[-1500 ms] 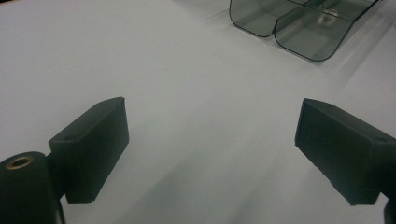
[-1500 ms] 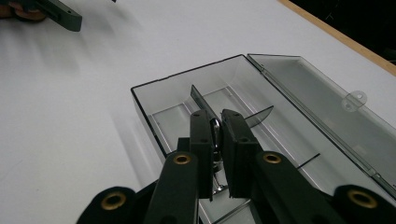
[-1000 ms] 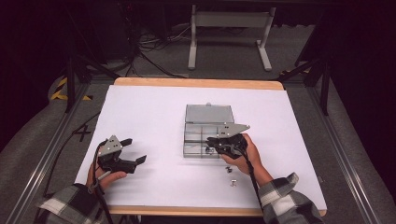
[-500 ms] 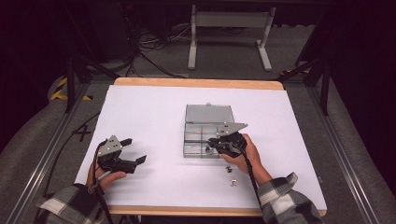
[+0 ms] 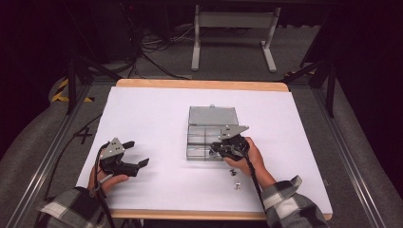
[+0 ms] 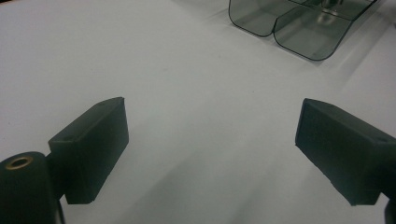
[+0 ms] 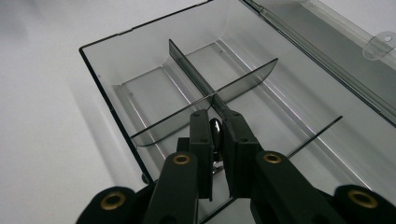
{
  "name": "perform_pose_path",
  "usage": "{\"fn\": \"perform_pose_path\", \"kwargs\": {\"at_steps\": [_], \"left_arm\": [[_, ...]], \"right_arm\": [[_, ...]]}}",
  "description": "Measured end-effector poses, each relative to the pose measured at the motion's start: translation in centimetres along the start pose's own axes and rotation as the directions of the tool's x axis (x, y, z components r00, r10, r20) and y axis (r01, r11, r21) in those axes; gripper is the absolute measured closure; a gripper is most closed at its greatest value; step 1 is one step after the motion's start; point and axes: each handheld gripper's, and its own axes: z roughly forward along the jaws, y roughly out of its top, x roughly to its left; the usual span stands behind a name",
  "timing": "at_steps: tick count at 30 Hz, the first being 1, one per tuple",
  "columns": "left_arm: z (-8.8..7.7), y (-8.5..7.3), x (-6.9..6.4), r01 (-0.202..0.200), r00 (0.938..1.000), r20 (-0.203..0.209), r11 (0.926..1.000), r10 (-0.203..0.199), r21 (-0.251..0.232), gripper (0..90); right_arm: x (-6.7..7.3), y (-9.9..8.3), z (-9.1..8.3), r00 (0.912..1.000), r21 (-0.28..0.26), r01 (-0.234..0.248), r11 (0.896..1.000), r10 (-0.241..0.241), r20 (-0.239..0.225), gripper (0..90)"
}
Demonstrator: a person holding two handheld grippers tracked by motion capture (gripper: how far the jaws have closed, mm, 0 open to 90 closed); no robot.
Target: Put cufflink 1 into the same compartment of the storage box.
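Observation:
A smoky clear compartment box point(image 5: 202, 138) lies open mid-table, its lid point(image 5: 212, 115) flat behind it. My right gripper point(image 5: 215, 151) hovers over the box's near right part. In the right gripper view this gripper point(image 7: 217, 125) is shut on a small shiny metal part point(image 7: 215, 130), just above the crossing dividers point(image 7: 205, 95) of the box point(image 7: 100, 60). My left gripper point(image 5: 137, 153) rests at the table's left, open, with nothing between its jaws. The left gripper view has the gripper point(image 6: 210, 135) above bare white table, with the box's rounded corner point(image 6: 289, 21) far ahead.
Two small loose metal parts point(image 5: 233, 172) point(image 5: 236, 186) lie on the white table sheet point(image 5: 152, 118) near the right forearm. A wooden table edge point(image 5: 199, 85) runs along the back. Dark floor, cables and a stand lie beyond.
The right gripper has crept slightly left over the box with the small part still held. The left gripper has stayed where it was.

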Motion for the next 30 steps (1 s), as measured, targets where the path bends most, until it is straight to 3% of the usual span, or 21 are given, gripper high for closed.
{"fn": "perform_pose_path", "kwargs": {"at_steps": [18,30], "left_arm": [[0.0,0.0,-0.01,0.0,1.0,0.002,1.0,0.0,-0.002,10.3],[0.0,0.0,-0.02,0.0,1.0,0.003,1.0,0.0,-0.002,10.3]], "right_arm": [[-0.11,-0.06,0.1,0.9998,0.008,-0.018,1.0,0.018,-0.001,80.6],[-0.05,0.13,-0.71,0.9998,-0.024,-0.018,1.0,0.018,0.011,77.6]]}}
